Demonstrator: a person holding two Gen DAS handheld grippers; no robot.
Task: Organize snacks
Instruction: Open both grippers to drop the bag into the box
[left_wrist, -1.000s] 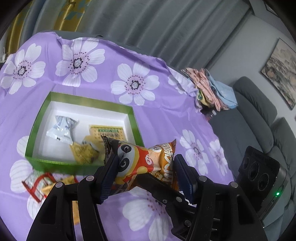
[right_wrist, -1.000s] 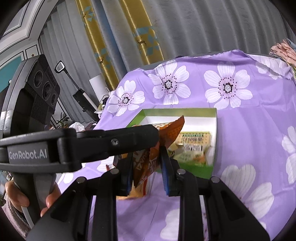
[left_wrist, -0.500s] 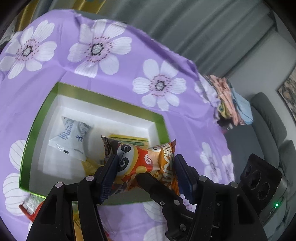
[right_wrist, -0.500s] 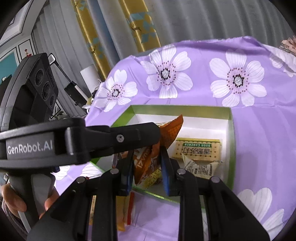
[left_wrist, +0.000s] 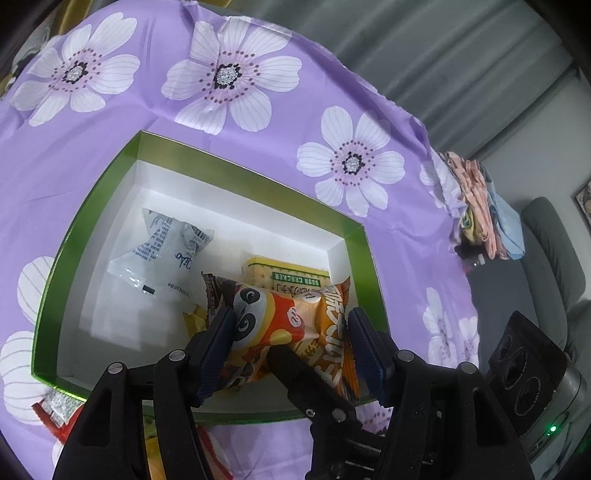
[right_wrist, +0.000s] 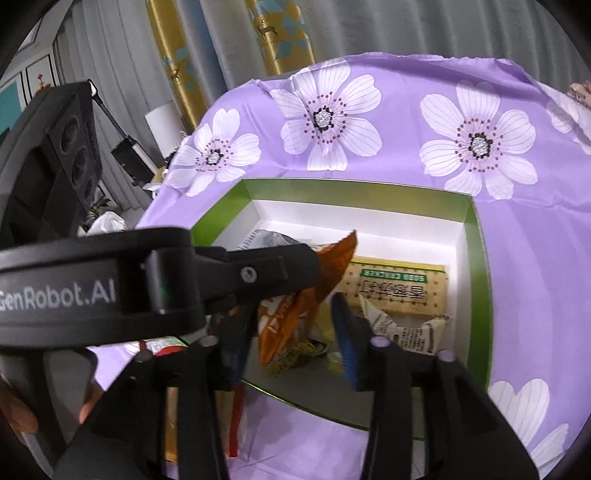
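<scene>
A: Big things first?
B: Purple flowered cloth (left_wrist: 280, 122), then the green box (left_wrist: 354, 221) on it.
A: The orange panda snack bag (left_wrist: 291, 325)?
B: Over the box, clamped across its width by the left gripper (left_wrist: 291, 338). The right gripper (right_wrist: 295, 332) has just been opening; its pads stand off the bag's end.
A: Underneath?
B: Soda cracker pack (right_wrist: 399, 291), white wrapper (left_wrist: 166, 254).

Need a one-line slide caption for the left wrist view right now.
Left gripper holds an orange panda snack bag over the green box, above a soda cracker pack and a white packet.
</scene>
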